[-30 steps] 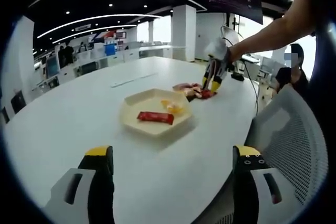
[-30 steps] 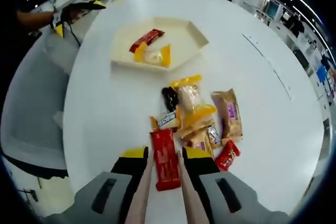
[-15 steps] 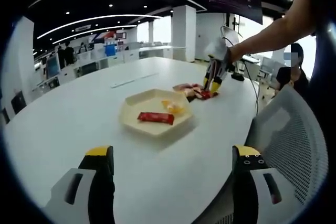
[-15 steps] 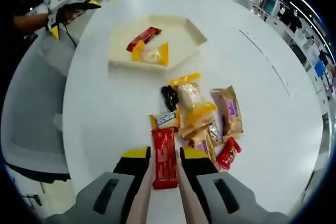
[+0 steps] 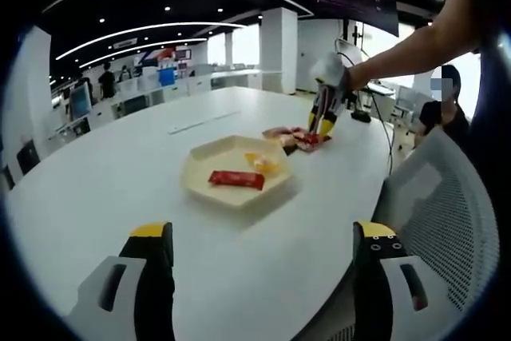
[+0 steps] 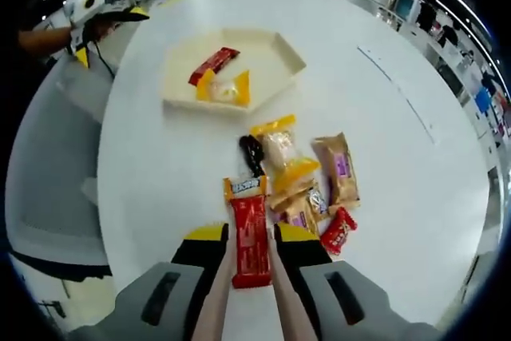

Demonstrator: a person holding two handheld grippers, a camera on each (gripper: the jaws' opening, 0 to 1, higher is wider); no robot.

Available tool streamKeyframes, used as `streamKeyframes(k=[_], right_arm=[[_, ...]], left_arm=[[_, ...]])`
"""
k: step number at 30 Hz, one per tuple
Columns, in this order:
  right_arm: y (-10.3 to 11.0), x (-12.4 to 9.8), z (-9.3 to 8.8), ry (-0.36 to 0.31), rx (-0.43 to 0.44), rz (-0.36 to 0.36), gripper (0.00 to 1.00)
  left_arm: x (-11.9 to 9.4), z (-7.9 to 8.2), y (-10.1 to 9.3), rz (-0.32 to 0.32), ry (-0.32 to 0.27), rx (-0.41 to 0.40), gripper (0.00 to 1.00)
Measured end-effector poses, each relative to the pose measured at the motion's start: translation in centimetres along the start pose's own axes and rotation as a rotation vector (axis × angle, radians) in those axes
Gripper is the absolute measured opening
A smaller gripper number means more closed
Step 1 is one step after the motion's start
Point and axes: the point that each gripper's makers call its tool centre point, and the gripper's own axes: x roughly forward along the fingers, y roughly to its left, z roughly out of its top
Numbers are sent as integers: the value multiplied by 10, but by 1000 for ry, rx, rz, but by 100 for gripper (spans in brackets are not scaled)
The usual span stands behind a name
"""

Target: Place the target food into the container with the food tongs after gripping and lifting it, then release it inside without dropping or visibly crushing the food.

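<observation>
Red snack bar (image 6: 250, 241) sits pinched between the tongs (image 6: 249, 293) in the right gripper (image 6: 249, 255), above the table's (image 6: 415, 221) near edge. Left gripper (image 5: 263, 265) hangs wide apart, the container (image 5: 209, 190) ahead mid-table.

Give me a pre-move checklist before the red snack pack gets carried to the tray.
1. Grip: the tongs of the right gripper are closed on the sides of the red snack pack: ok.
2. Pack condition: wrapper looks flat, no visible crushing: ok.
3. Lifted clear of the snack pile: cannot tell; the pack's far end overlaps an orange-edged packet in the right gripper view.
4. Landing space: the hexagonal tray holds a red bar and a yellow packet, with bare floor beside them: ok.
5. Path: bare table between pile and tray: ok.
6. The left gripper is open, short of the tray: ok.
</observation>
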Motion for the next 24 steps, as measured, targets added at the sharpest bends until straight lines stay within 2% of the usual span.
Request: streamKeyframes(k=[20,24], right_arm=[[-7,-20,12,8,14,-5,22],[-8,-22,13,12,23,-8,23]], left_arm=[[0,4,-2,-10,-21,-12,94],[1,6,1,-2,-36,-2,99]])
